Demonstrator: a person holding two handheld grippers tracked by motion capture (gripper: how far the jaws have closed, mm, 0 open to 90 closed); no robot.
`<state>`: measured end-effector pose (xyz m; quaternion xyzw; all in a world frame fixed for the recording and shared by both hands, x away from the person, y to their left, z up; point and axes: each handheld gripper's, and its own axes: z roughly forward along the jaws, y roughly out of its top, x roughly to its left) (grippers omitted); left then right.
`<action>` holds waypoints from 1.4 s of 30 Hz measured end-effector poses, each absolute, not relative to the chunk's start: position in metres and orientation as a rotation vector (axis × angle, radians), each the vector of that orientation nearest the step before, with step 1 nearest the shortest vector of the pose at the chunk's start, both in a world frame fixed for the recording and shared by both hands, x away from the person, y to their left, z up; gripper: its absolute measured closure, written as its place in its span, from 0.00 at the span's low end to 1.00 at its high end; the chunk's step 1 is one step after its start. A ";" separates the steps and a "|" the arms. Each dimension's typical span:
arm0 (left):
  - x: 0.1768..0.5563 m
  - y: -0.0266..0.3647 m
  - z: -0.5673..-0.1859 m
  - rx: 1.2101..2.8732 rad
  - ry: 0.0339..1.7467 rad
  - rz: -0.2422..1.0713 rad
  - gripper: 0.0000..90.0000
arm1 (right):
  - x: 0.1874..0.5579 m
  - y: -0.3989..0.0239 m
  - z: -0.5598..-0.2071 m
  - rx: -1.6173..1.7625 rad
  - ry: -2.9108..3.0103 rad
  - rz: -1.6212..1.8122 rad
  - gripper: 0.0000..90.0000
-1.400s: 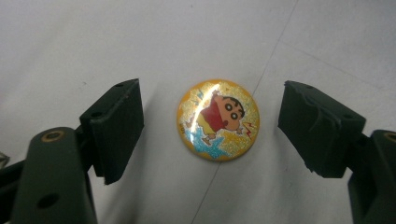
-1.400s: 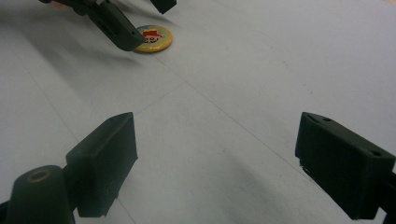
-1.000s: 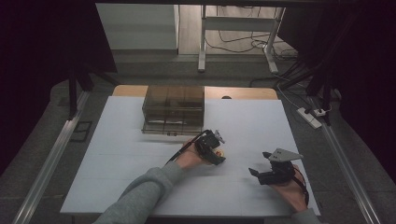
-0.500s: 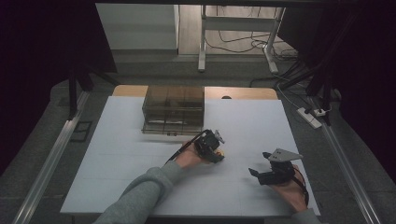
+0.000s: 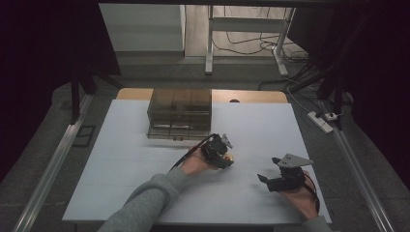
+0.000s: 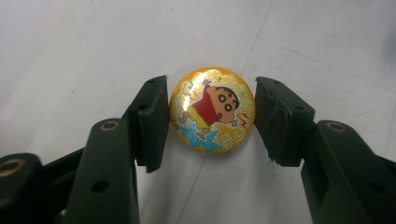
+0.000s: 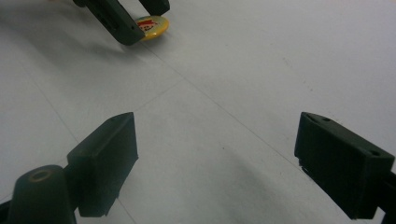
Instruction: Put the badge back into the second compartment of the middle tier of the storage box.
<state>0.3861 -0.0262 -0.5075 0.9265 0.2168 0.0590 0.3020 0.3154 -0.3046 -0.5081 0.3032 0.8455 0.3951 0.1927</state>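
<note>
Between the left claw point(image 6: 211, 112) pads, clamped, sits a yellow cartoon badge point(image 6: 212, 110).

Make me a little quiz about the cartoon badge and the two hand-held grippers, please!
1. What sits between the jaws of the left hand-held gripper?
A) a yellow cartoon badge
B) a red marble
C) a silver key
2. True or false: the right hand-held gripper has its jaws wide apart with nothing between them.
3. Fill the gap: the smoky see-through box stands toward the ____ edge of the white table, away from the person.

Key: 1 A, the pads are shut on its rim. 2 true. 3 far.
</note>
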 end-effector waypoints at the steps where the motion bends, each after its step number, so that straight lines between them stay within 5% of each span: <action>1: 0.386 -0.025 -0.506 2.452 0.574 0.156 0.52 | 0.315 -0.305 -0.508 0.851 2.372 1.108 0.14; 42: 0.372 0.022 -0.480 2.321 0.601 0.154 0.52 | 0.314 -0.303 -0.508 0.838 2.361 1.096 0.14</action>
